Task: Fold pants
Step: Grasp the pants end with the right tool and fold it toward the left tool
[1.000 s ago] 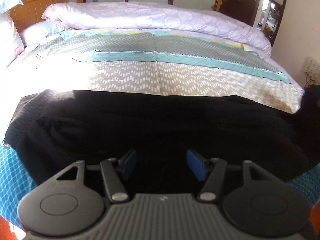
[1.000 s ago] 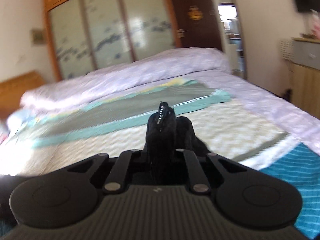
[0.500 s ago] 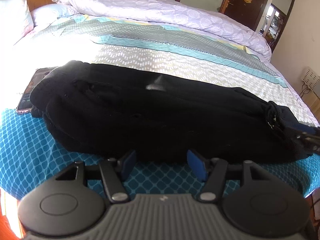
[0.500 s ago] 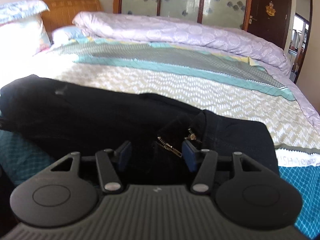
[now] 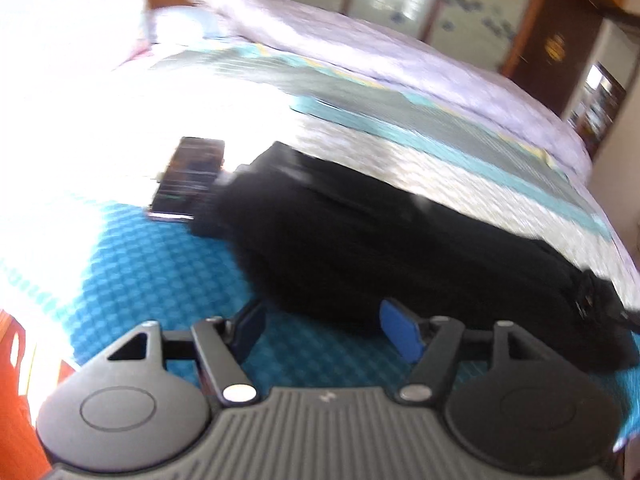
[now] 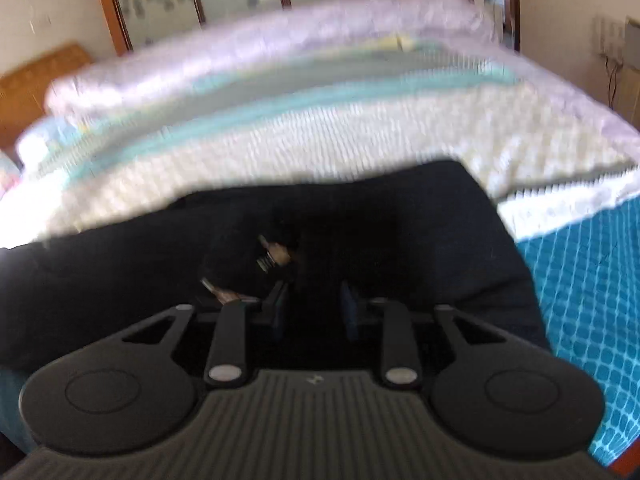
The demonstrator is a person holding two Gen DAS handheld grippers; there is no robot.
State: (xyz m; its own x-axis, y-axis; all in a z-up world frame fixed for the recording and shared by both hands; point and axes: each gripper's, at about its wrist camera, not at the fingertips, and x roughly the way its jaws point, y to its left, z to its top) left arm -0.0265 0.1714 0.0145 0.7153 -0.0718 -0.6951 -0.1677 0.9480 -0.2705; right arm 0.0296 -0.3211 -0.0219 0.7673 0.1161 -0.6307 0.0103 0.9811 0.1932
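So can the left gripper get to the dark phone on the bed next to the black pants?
Probably yes. The left gripper is opening with nothing between its jaws, and bare blue bedspread lies between it and the dark phone, though the black pants touch the phone's edge.

Matt black cloth pants (image 5: 360, 248) lie on a woven teal bedspread (image 5: 152, 264). A glossy phone (image 5: 192, 176) reflects light; the headboard (image 6: 36, 80) is polished wood.
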